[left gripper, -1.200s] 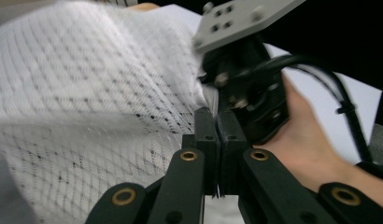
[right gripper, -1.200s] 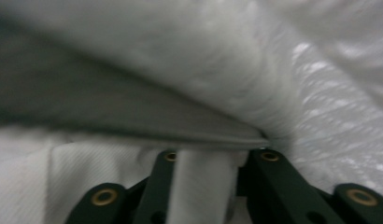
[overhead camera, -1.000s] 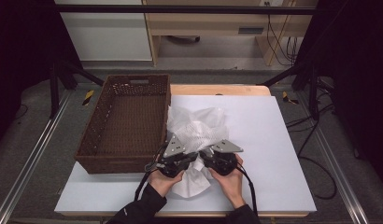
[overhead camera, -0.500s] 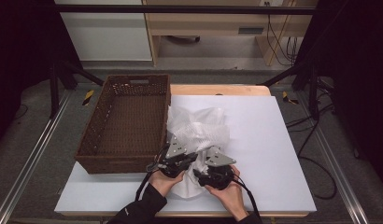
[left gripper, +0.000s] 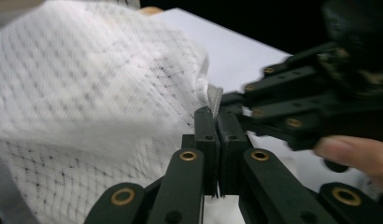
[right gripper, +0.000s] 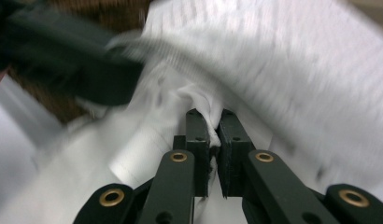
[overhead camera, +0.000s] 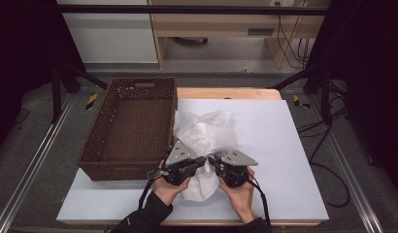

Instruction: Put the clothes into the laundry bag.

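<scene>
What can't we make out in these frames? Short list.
- High view: near part of the white mesh cloth is hidden under both grippers and hands.
- Right gripper view: cloth and the left gripper are motion-blurred; weave unreadable.
- Left gripper view: the right gripper is cut off at the right edge.
- High view: basket near wall hides its floor beside it.

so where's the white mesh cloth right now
In the high view the white mesh cloth lies on the white table top, just right of the brown wicker basket, its near edge pinched by the left hand-held gripper and right hand-held gripper.
</scene>
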`<state>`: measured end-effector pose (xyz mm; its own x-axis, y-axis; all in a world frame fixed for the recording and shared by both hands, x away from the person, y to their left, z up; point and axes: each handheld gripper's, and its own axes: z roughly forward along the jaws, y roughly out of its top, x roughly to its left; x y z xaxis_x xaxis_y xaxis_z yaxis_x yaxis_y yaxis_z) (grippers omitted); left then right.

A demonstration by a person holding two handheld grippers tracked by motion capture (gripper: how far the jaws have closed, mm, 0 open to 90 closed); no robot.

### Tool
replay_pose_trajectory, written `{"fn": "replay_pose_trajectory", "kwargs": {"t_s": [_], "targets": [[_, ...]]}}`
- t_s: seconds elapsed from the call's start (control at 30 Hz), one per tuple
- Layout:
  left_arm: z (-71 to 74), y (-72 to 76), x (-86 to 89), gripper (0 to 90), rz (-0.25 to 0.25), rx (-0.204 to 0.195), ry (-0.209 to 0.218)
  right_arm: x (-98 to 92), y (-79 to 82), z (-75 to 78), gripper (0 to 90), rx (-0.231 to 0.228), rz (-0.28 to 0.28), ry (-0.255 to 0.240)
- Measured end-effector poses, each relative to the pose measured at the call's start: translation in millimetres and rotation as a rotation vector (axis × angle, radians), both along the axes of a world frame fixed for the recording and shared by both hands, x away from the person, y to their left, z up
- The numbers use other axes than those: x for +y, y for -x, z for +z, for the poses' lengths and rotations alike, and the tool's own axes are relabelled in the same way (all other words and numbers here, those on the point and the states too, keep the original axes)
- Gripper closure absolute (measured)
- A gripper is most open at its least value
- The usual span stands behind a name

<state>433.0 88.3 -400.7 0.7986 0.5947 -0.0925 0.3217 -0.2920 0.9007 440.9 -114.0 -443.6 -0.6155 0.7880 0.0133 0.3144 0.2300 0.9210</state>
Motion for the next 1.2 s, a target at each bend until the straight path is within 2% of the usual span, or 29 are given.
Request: {"fn": "replay_pose_trajectory", "kwargs": {"t_s": [0.07, 0.13, 0.23, 0.3, 0.37, 0.47, 0.6, 0.7, 0.73, 0.87, 0.93, 0.97, 1.0, 1.07, 1.1, 1.13, 1.17, 1.2], "targets": [[4.5, 3.4, 0.9, 88.7, -0.004, -0.010, 0.007, 7.2, -9.3, 1.0, 85.0, -0.014, -0.026, 0.003], [4.6, 4.0, 1.4, 88.8, -0.005, -0.007, 0.007, 14.7, -20.1, -4.3, 85.0, -0.010, -0.056, 0.032], [-0.3, 1.3, 1.4, 88.8, -0.012, 0.025, 0.007, 22.0, -41.3, -24.4, 84.7, -0.005, -0.127, 0.142], [-6.0, -0.5, -0.8, 88.8, -0.001, 0.031, -0.029, 21.3, -51.6, -37.7, 84.4, 0.010, -0.177, 0.199], [-14.0, -2.7, -2.3, 88.7, 0.001, 0.043, -0.048, 18.3, -55.3, -42.7, 83.2, 0.037, -0.182, 0.185], [-23.5, -7.3, -2.0, 88.7, 0.016, 0.056, -0.069, 12.5, -49.9, -35.2, 73.3, 0.058, -0.134, 0.158], [-26.4, -10.5, -0.1, 88.6, 0.030, 0.057, -0.065, -5.6, -22.5, -15.4, 58.3, 0.053, -0.020, 0.085], [-26.8, -10.9, -1.0, 88.6, 0.028, 0.056, -0.062, -16.6, -2.2, -5.2, 48.4, 0.064, 0.048, 0.053], [-27.2, -10.8, -2.0, 88.6, 0.025, 0.055, -0.063, -18.0, 1.6, -4.4, 46.2, 0.063, 0.055, 0.056], [-28.7, -10.4, -3.9, 88.5, 0.030, 0.052, -0.074, -8.6, 9.5, -15.1, 24.4, 0.088, 0.059, 0.098], [-27.4, -10.6, -1.8, 88.6, 0.038, 0.048, -0.067, 3.3, 8.5, -28.4, 15.0, 0.119, 0.052, 0.155], [-26.8, -11.0, -0.4, 88.6, 0.041, 0.047, -0.063, 9.7, 6.8, -37.4, 13.6, 0.148, 0.041, 0.210], [-25.9, -11.5, 1.3, 88.5, 0.041, 0.047, -0.067, 13.3, 5.6, -43.7, 15.3, 0.159, 0.034, 0.239], [-25.4, -12.0, 2.9, 88.5, 0.047, 0.049, -0.058, 14.9, 4.5, -45.9, 29.2, 0.156, 0.014, 0.253], [-25.5, -12.2, 3.0, 88.5, 0.048, 0.048, -0.056, 13.7, 3.4, -44.7, 48.6, 0.162, 0.019, 0.229], [-25.5, -12.1, 3.0, 88.5, 0.050, 0.049, -0.053, 12.0, 2.1, -44.4, 56.8, 0.178, 0.033, 0.202], [-25.1, -11.9, 2.9, 88.5, 0.050, 0.048, -0.054, 10.8, 0.7, -44.0, 67.5, 0.177, 0.023, 0.195], [-24.3, -11.5, 3.0, 88.5, 0.048, 0.045, -0.053, 8.6, -0.2, -42.3, 82.7, 0.178, 0.028, 0.192]]}}
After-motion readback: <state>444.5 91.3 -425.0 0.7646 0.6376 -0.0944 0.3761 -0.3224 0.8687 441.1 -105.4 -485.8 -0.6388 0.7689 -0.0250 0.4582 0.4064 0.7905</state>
